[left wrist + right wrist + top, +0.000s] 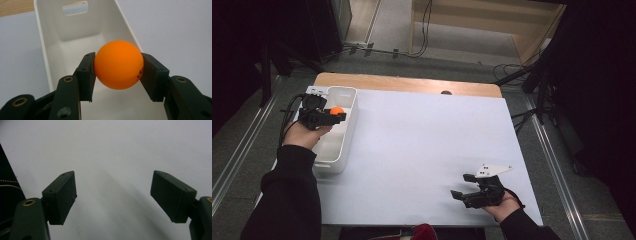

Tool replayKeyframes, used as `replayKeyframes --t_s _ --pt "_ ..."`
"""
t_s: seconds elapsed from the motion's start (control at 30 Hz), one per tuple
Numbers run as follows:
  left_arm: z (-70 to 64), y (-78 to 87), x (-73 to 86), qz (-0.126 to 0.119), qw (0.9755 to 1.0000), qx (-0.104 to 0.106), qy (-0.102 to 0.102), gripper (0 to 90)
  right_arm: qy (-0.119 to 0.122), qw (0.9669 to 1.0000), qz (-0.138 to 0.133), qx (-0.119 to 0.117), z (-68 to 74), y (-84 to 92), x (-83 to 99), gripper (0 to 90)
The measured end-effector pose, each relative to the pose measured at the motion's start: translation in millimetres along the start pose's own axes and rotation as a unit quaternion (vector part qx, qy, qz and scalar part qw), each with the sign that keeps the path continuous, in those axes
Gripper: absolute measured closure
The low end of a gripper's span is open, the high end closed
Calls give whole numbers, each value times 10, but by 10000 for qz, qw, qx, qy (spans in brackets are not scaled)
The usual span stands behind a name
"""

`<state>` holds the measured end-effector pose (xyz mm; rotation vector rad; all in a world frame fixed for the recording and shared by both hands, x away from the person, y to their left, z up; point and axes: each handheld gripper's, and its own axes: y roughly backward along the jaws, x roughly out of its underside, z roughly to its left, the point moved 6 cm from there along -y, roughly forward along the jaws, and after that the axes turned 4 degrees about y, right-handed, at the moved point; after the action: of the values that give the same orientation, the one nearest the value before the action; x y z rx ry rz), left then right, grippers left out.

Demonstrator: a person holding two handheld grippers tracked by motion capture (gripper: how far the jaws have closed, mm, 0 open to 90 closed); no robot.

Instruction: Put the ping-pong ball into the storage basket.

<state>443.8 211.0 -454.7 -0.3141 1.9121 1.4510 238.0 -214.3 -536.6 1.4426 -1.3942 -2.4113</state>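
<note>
An orange ball [119, 64] sits pinched between the two black jaws of my left gripper [117, 72], which is shut on it. In the high view the ball [337, 110] and the left gripper [335, 116] hang over the far half of a white rectangular bin [341, 161] at the table's left side. The left gripper view looks down into the bin [50, 40], whose inside is bare, with a handle slot in its far wall. Near the front right of the table my right gripper [464, 186] rests low over the white tabletop; its jaws [113, 197] stand wide open with nothing between them.
A large white board [422, 150] covers the wooden table [407, 82], whose far edge shows behind it. A person's dark sleeves come in from the bottom. Cables and stands lie on the floor around the table.
</note>
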Motion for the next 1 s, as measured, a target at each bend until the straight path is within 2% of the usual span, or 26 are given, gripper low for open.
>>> replayKeyframes --t_s 0.27,0.43,0.57,0.67,0.87,1.0 --pt "30 -36 30 95 9999 30 110 499 -1 10000 -5 -5 1 0 -1 195" --pt "18 -29 18 55 9999 40 85 493 0 10000 -4 -7 2 -1 -1 195" --pt "15 -10 0 43 9997 76 210 385 0 10000 -5 -12 5 0 -1 195" --pt "9 25 -23 9 9996 103 247 351 -6 10000 -2 -7 5 1 -1 195" --pt "-65 117 -84 -74 9998 164 110 318 3 10000 -8 -4 2 2 0 195" --pt "-133 164 -118 -100 9995 292 69 285 -11 10000 -2 13 1 8 2 195"
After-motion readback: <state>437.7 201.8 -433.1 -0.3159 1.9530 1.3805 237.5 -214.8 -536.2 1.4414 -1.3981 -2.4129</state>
